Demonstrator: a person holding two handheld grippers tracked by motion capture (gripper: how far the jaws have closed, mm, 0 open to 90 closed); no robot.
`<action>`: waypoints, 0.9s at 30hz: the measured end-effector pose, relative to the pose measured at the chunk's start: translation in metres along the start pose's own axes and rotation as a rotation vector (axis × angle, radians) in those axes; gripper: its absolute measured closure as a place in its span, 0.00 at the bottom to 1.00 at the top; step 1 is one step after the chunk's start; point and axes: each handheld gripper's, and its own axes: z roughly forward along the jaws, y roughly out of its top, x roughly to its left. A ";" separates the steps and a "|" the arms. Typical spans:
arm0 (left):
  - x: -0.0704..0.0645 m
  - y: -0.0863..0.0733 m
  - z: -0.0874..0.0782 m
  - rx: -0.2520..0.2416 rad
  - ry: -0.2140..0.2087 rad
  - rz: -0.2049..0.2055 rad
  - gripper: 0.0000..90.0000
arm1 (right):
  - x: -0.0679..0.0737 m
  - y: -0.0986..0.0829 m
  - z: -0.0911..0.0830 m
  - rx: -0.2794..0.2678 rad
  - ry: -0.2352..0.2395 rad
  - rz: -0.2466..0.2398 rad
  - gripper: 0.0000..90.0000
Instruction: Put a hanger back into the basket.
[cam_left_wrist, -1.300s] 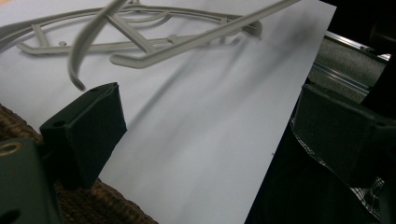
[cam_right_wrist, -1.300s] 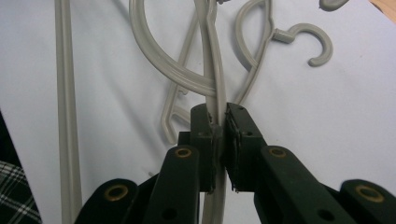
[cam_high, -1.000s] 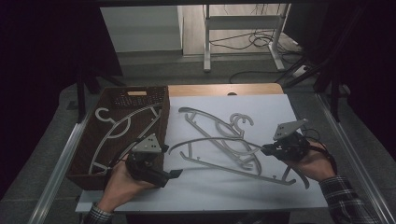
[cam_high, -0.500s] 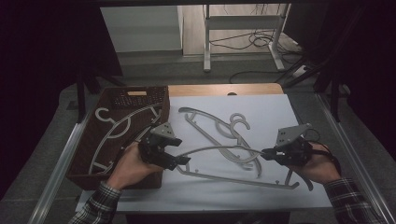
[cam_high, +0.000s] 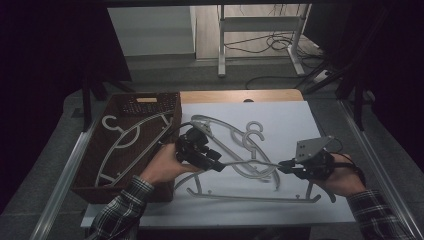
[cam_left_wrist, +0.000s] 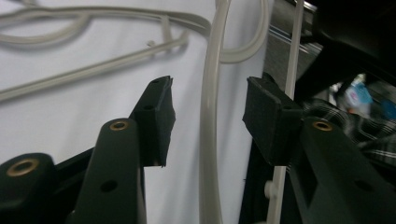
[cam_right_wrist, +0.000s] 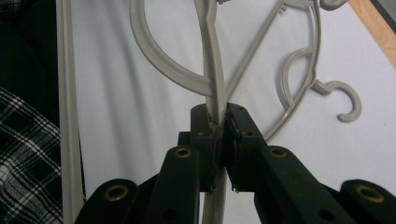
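Note:
A pale grey plastic hanger (cam_high: 250, 163) hangs just above the white sheet (cam_high: 295, 120), held between my two grippers. My right gripper (cam_high: 283, 166) is shut on one arm of it; in the right gripper view the jaws (cam_right_wrist: 217, 113) pinch the thin bar (cam_right_wrist: 211, 51) tightly. My left gripper (cam_high: 218, 166) is open at the hanger's other end. In the left gripper view the bar (cam_left_wrist: 208, 158) runs up between the two pads (cam_left_wrist: 159, 116), with a gap on each side. A dark wicker basket (cam_high: 150, 102) at the left holds another hanger (cam_high: 125, 140).
Several more grey hangers (cam_high: 240, 137) lie tangled mid-sheet, and one long hanger (cam_high: 250, 197) lies along the front edge. A metal rail (cam_high: 65, 175) borders the table's left side. Bare sheet lies at the far right.
My left gripper has moved right and away from the front edge by the basket, up to the hanger, its jaws now straddling the bar. My right gripper shifted slightly left, still holding the hanger.

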 end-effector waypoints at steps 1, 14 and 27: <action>0.001 0.001 0.002 0.006 -0.010 -0.003 0.61 | 0.000 0.000 0.000 -0.002 0.000 -0.007 0.91; 0.007 0.006 0.014 0.072 -0.153 -0.026 0.87 | 0.004 0.007 0.003 -0.009 0.004 -0.080 0.91; 0.011 0.000 0.009 0.031 -0.177 -0.060 0.91 | 0.001 0.011 0.007 0.008 0.012 -0.096 0.89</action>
